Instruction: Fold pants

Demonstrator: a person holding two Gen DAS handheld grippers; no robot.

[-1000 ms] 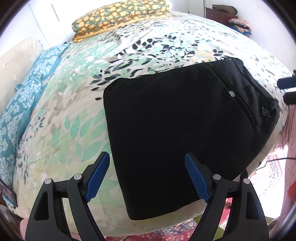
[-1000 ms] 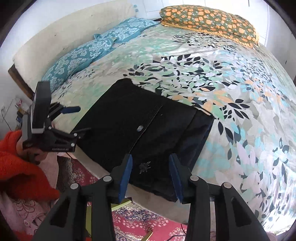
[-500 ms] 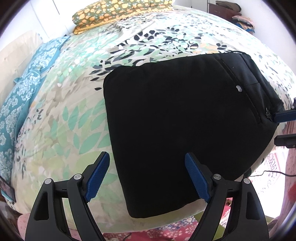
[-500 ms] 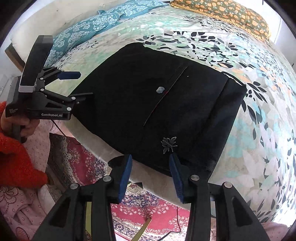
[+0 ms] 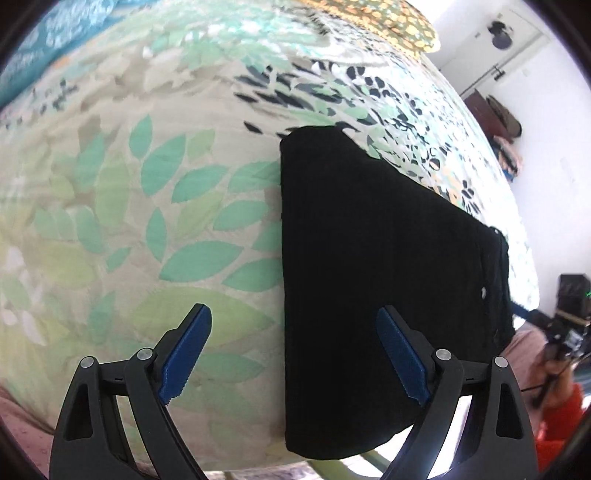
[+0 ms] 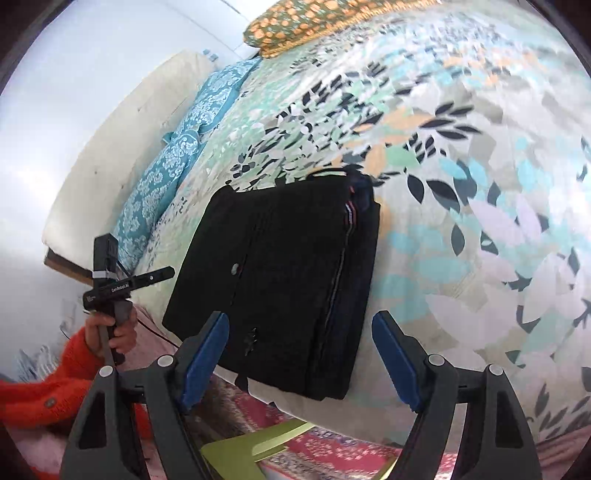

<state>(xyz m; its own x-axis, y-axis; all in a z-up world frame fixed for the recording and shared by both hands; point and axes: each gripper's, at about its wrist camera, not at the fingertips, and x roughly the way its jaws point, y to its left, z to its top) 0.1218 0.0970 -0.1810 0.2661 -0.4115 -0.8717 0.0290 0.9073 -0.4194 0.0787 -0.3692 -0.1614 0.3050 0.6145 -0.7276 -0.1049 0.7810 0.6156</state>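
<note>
While your pants (image 5: 388, 277) lie folded on the leaf-print bedspread (image 5: 147, 184) | orange pillow (image 6: 314, 22) behind | left gripper (image 5: 295, 354), right gripper (image 6: 299, 362) both wide apart, empty.

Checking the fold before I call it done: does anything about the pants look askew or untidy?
Mostly tidy. The black pants lie folded in a compact rectangle at the bed's near edge. One oddity: at the far corner the layers do not line up, and a striped inner band peeks out. Both grippers are open and hold nothing.
</note>
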